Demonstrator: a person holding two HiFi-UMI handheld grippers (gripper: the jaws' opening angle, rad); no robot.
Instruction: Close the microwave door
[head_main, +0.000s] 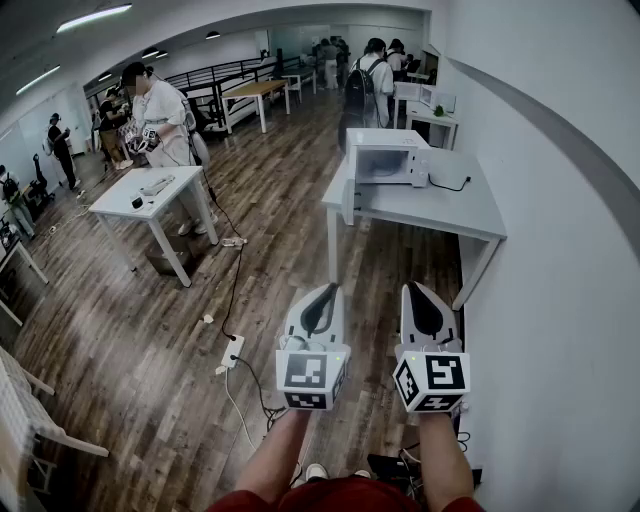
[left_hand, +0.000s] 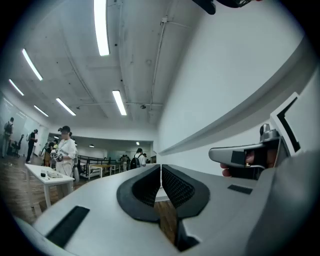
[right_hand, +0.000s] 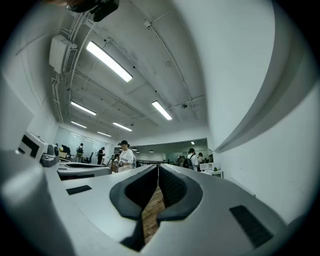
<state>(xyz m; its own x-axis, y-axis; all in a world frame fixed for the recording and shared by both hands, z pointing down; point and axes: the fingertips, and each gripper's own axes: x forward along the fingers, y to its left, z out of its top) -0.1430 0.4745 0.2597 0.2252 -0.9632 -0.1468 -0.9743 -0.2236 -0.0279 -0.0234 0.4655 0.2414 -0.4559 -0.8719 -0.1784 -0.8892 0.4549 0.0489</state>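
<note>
Now | head view alone: microwave (head_main: 385, 160) near tabletop (head_main: 440, 208) far edge | gripper views: left gripper (left_hand: 160, 169) fingers (left_hand: 177, 189) pressed together, empty | right gripper (right_hand: 158, 169) likewise.

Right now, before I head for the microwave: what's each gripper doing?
Left gripper: closed, nothing between the jaws.
Right gripper: closed, nothing between the jaws.

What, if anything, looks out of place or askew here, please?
The white microwave oven on the grey table has its door swung open, jutting past the table's front edge. On the wooden floor, a white power strip and its cables lie loose across the walkway. Nothing else stands out.
</note>
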